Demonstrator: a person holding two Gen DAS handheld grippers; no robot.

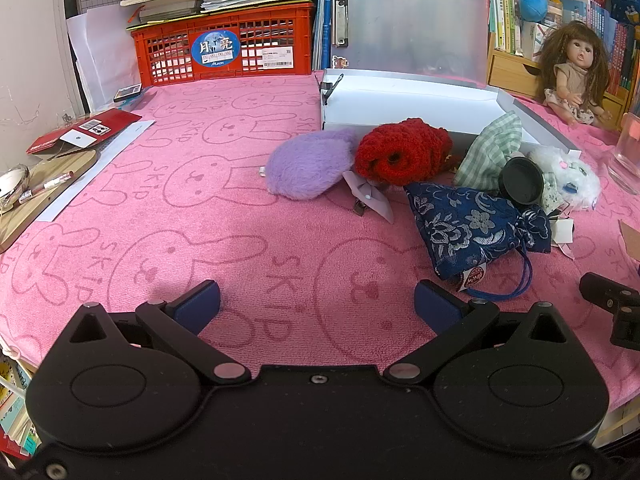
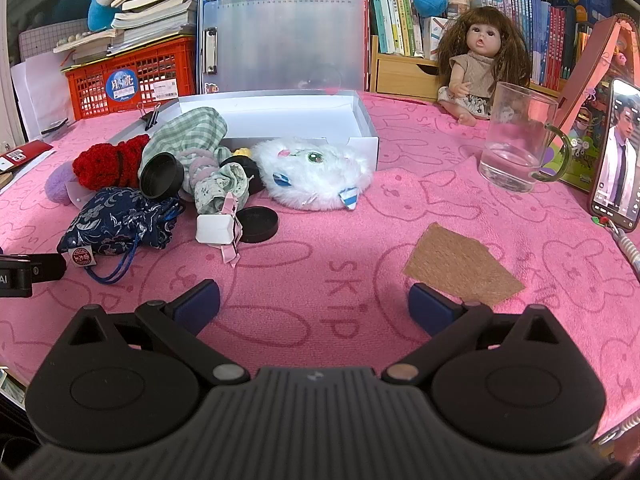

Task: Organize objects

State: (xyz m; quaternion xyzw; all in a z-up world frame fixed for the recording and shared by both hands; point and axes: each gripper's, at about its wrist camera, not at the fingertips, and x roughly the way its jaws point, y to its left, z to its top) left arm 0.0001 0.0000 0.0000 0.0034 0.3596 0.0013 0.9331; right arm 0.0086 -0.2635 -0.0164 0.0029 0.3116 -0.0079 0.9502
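while both grippers hovered with jaws wide and empty, the blue pouch (image 1: 476, 232) lay on the desk ahead and to the right of the left gripper (image 1: 317, 304), nearer it than the right gripper (image 2: 314, 300), before the white box (image 2: 320, 116).

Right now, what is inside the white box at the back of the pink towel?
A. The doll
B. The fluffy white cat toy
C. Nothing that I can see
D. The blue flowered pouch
C: the white box shows only bare white bottom, while the toys lie piled on the pink towel in front of it.
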